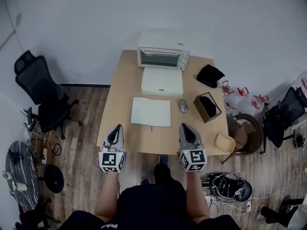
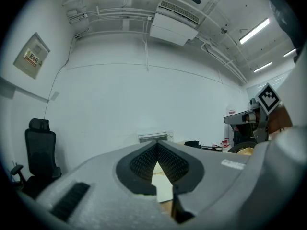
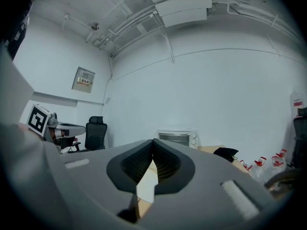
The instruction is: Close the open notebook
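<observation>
Left gripper (image 1: pixel 117 128), right gripper (image 1: pixel 185 127): jaws closed, empty, lower centre. Open notebook (image 1: pixel 151 111) mid-frame; gripper views show only a pale sliver behind jaws.

You hold your left tongs (image 1: pixel 118 127) and right tongs (image 1: pixel 184 126) over the near edge of the surface (image 1: pixel 122 75). Both point away from you, toward the open notebook (image 1: pixel 151 112), and neither touches it. The notebook lies flat, pages up, in the middle of the surface. Just beyond it sits a white box (image 1: pixel 162 82), and behind that a toaster oven (image 1: pixel 163 57). To the notebook's right lie a mouse (image 1: pixel 183 105) and an open brown box (image 1: pixel 207 107), with a black pouch (image 1: pixel 210 75) farther back. An office chair (image 1: pixel 41 92) stands on the wooden floor (image 1: pixel 86 128) at your left.
</observation>
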